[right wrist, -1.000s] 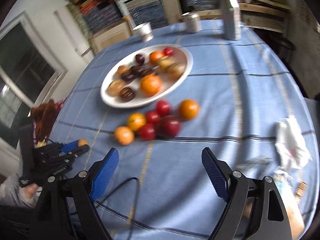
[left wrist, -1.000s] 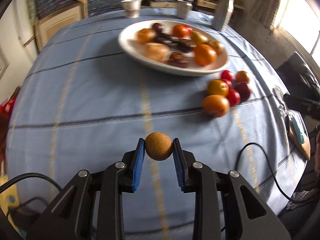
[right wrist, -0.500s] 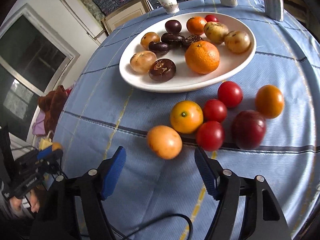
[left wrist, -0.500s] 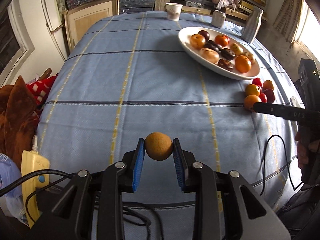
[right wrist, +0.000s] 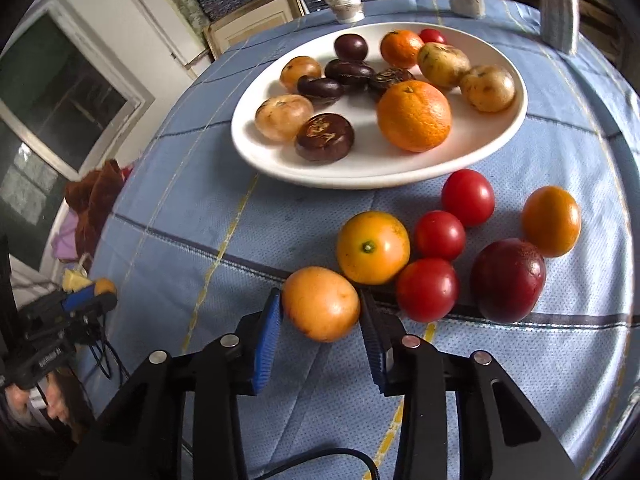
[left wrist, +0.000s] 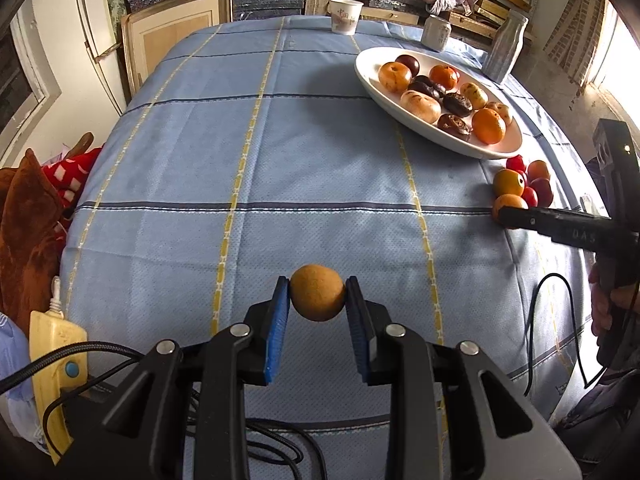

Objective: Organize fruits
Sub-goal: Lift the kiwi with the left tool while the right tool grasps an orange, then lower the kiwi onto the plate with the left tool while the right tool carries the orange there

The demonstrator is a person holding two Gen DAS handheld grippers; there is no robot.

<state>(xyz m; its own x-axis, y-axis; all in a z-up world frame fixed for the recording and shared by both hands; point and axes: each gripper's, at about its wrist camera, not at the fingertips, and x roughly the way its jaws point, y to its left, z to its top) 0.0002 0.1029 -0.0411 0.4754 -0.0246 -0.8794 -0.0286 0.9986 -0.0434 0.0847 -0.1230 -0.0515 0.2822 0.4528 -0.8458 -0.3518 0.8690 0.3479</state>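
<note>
A round brown fruit [left wrist: 317, 299] hangs above the blue checked tablecloth near its front edge, with my left gripper [left wrist: 317, 285] shut on it. The jaws of my right gripper [right wrist: 320, 297] are closing, and both blue pads touch the sides of a pale orange fruit [right wrist: 322, 305] that rests on the cloth. Right behind it lie a yellow-orange tomato [right wrist: 373, 247], three red tomatoes, a dark red plum [right wrist: 507, 280] and a small orange fruit [right wrist: 551, 221]. The white oval plate [right wrist: 360, 178] beyond them holds several oranges, potatoes and dark fruits.
A paper cup [left wrist: 345, 16], a jar [left wrist: 437, 33] and a ribbed bottle [left wrist: 505, 53] stand at the table's far edge. A black cable [left wrist: 536, 320] lies on the cloth at the right. A yellow power strip [left wrist: 56, 364] and a plush toy [left wrist: 28, 216] sit off the left edge.
My right gripper came down to the loose fruits and its jaws closed in around the pale orange one. My left gripper moved away from the plate with the brown fruit.
</note>
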